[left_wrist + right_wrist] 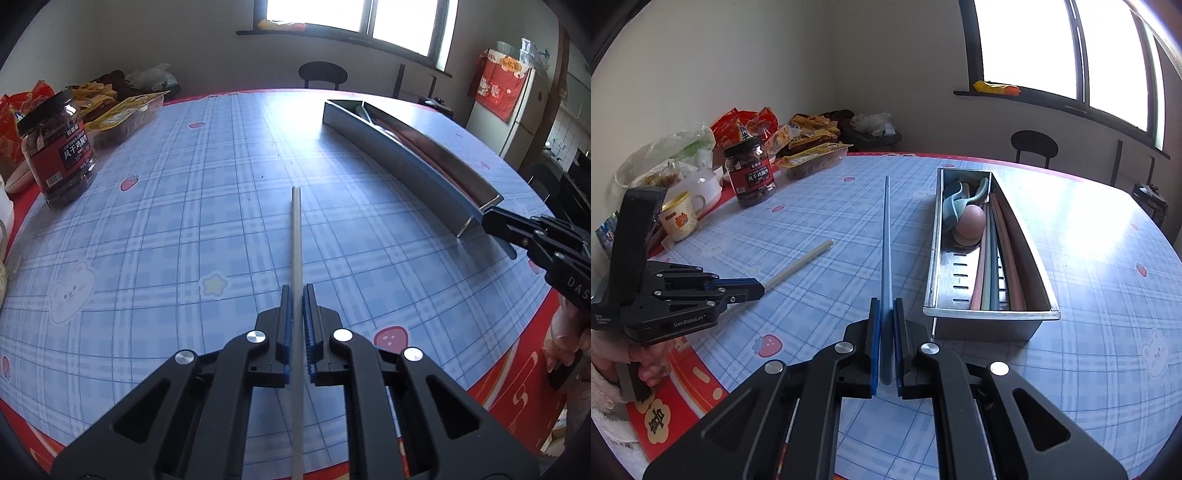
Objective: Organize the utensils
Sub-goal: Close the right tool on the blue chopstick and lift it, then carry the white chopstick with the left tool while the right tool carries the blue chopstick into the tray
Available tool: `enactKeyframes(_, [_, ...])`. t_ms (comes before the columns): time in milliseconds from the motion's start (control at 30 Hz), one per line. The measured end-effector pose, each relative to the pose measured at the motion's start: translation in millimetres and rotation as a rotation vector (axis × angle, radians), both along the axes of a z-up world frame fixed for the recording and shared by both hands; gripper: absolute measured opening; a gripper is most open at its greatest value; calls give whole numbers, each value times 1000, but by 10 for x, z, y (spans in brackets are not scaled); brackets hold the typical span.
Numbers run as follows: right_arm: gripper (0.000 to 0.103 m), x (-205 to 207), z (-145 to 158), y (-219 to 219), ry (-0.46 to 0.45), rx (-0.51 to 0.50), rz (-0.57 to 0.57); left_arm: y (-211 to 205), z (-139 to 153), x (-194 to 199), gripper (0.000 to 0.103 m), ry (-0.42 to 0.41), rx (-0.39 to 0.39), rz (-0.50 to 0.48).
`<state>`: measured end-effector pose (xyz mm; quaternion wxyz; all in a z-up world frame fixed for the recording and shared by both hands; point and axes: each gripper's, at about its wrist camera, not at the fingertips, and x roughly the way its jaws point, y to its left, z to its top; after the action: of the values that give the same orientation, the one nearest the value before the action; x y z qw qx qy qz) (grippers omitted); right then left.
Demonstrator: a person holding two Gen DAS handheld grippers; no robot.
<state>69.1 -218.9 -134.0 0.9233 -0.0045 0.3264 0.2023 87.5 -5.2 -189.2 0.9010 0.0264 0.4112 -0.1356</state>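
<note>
Left wrist view: a pale grey-white chopstick (296,236) is seen clamped between the blue pads of the left gripper (297,295), its free end reaching out over the middle of the checked blue tablecloth (166,206). A stainless steel utensil tray (402,147) lies toward the table's far right edge, with chopsticks and a spoon partly seen over its wall. At the tray's near corner the right gripper (491,218) is seen from the side, clenched on a blue chopstick (508,249) (only a short end shows below the fingers). A plastic jar with a red label (59,147) stands at the table's left edge, with snack packets (118,114) behind it.

Right wrist view: the blue chopstick (886,240) is held fast in the right gripper (886,310), pointing toward the table's far edge, just beside the tray's (932,258) left wall and apart from it. Inside the tray, several coloured chopsticks (991,266) lie lengthwise at the right, and a pink spoon (971,221) and a teal spoon (951,206) are gathered at the far end. At the table's left edge the left gripper (757,290) is shut on the pale chopstick (801,260), a hand (646,358) wrapped around its grip. A cartoon mug (679,216) and the jar (750,173) stand behind.
</note>
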Motion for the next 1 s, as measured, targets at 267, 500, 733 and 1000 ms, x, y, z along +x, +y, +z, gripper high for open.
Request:
enactKeyframes(267, [7,32,-10,-85,19,43,-12,121,103,-83,10,-59,-56,33])
enactKeyframes(500, [7,21,9,-128,7,59,-5,235,160,-124,10,-87,-127,63])
enactKeyframes(733, [7,59,-11,-348,36,183,-29,253,280,-80,10,-58,-223,77])
enactKeyframes(1000, [7,297,139,-761,84,394,-38,65,699,120,10,-127,-259,69])
